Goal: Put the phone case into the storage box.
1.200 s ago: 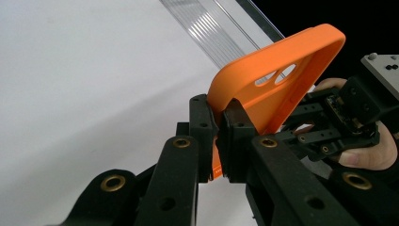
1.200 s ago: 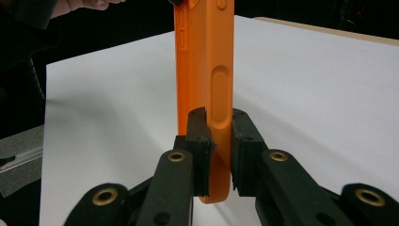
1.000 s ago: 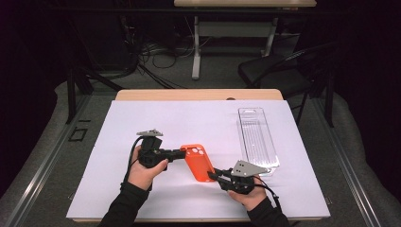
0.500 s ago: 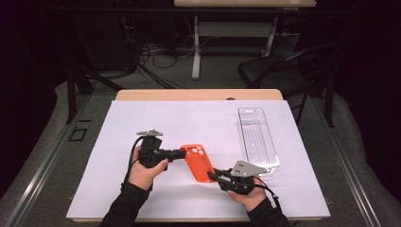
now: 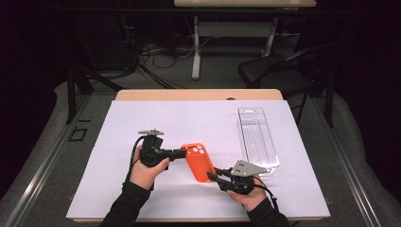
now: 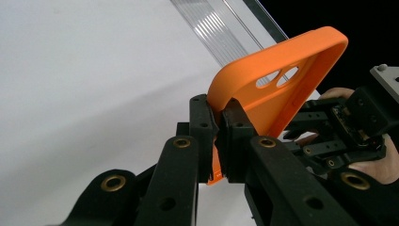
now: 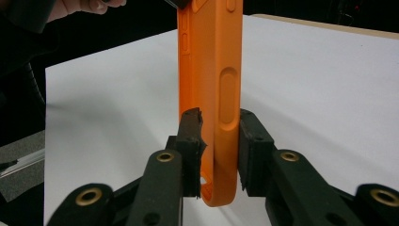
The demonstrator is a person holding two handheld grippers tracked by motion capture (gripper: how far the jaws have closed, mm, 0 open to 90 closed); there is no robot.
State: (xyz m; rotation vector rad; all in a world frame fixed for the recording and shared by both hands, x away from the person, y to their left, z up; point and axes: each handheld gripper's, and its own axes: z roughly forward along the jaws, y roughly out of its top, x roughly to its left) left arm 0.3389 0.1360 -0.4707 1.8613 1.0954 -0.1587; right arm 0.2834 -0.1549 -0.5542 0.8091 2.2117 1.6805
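Black sleeves, black left claw (image 5: 182,152) with brass rivets, right claw (image 5: 213,174), grey three-cornered plates

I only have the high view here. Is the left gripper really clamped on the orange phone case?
Observer: Yes. The left gripper view shows the left gripper pinching the phone case by its rim, both pads tight.
Operator: And the right gripper?
Observer: The right gripper has just been opening its jaws. The case's end sits between them, with what looks like a slim gap at one pad.
Operator: Is the case lying flat?
Observer: No, it stands on edge, with its side button facing that camera.
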